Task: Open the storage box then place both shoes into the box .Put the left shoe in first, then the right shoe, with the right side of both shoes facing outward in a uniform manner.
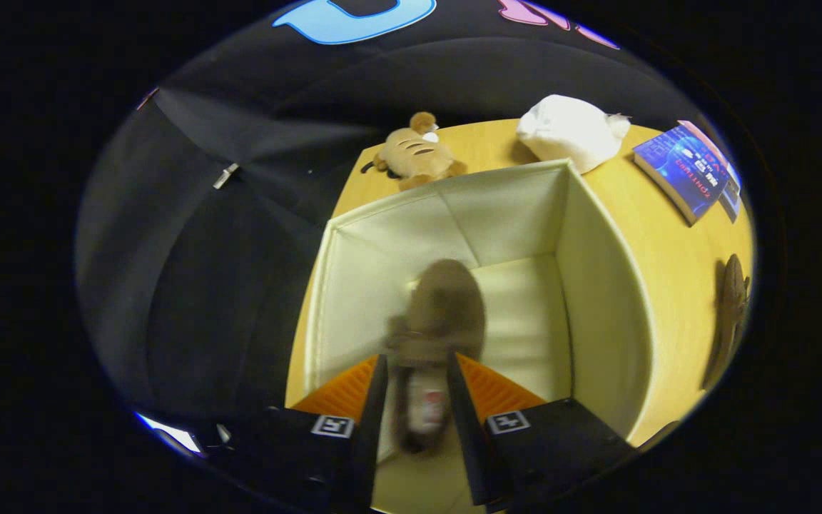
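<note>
Wooden table (668, 250), open storage box (596, 285) on it. Gripper (417, 371) above box, fingers clamped on brown shoe (443, 314); shoe blurred, long axis running near-to-far, toe pointing far. Second shoe (732, 314) lying right of box.

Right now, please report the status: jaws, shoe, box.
Gripper jaws shut on brown shoe, blurred. Shoe inside open storage box. Second shoe on table, beside box.

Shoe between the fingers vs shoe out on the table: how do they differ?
The held shoe sits between the hand-held gripper fingers, over the open storage box, blurred. The second shoe lies on the table outside the box, ungripped. Both look brown.
</note>
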Available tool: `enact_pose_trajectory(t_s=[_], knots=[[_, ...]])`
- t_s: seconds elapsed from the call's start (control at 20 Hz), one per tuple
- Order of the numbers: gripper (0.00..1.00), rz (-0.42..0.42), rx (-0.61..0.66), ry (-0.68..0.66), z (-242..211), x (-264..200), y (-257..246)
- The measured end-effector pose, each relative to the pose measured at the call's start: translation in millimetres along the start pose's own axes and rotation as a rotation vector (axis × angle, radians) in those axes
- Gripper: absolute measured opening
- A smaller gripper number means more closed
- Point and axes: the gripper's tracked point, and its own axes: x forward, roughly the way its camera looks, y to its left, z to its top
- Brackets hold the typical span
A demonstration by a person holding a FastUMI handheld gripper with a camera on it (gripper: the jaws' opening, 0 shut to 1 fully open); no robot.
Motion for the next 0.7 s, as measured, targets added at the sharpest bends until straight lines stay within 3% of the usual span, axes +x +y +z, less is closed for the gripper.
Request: enact_pose_trajectory(t_s=[0.15, 0.7], knots=[[0.78, 0.029, -0.029, -0.037, 7, -10, 7], [0.83, 0.126, -0.271, -0.242, 50, -132, -10]])
